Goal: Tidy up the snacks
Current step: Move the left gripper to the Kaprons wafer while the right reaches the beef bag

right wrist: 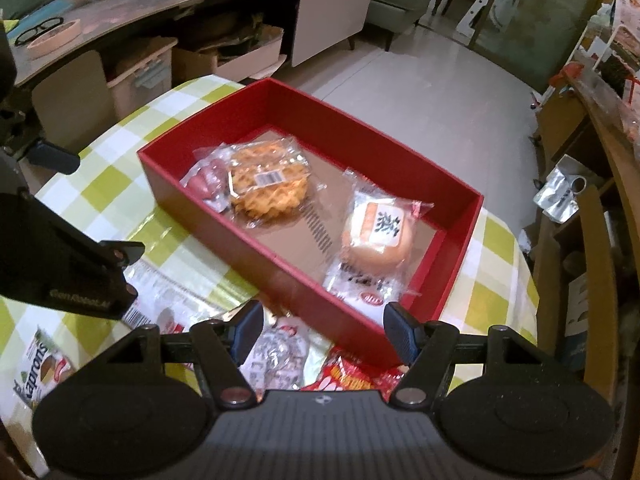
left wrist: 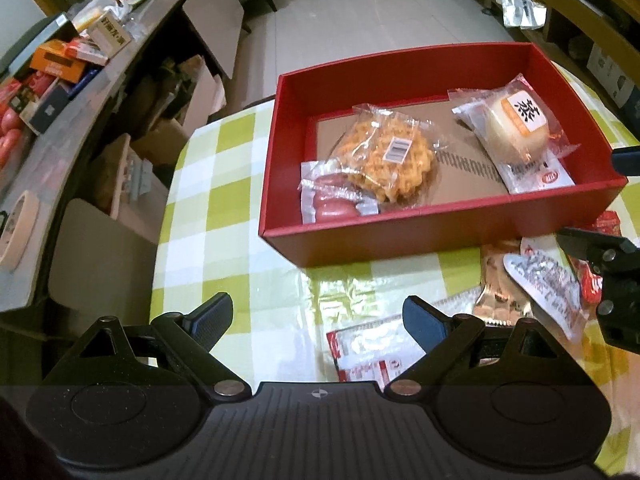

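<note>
A red box (left wrist: 440, 236) (right wrist: 280, 272) stands on the green-checked table. Inside it lie a wrapped waffle (left wrist: 380, 160) (right wrist: 268, 188), a pink sausage pack (left wrist: 332, 204) (right wrist: 206, 180) and a wrapped round bun (left wrist: 516, 124) (right wrist: 376, 240). Loose snack packets lie in front of the box: a red-white one (left wrist: 368, 352), a silver-white one (left wrist: 548, 292) (right wrist: 276, 356), a red one (right wrist: 352, 372) and a Kaprons pack (right wrist: 36, 376). My left gripper (left wrist: 318, 320) is open and empty above the table. My right gripper (right wrist: 322, 330) is open and empty over the packets.
A long cluttered counter (left wrist: 80, 92) (right wrist: 160, 4) with boxes and apples runs at the left, with cardboard boxes (left wrist: 160, 120) under it. A wooden chair (right wrist: 592, 280) stands at the right. The tiled floor (left wrist: 340, 12) lies beyond the table edge.
</note>
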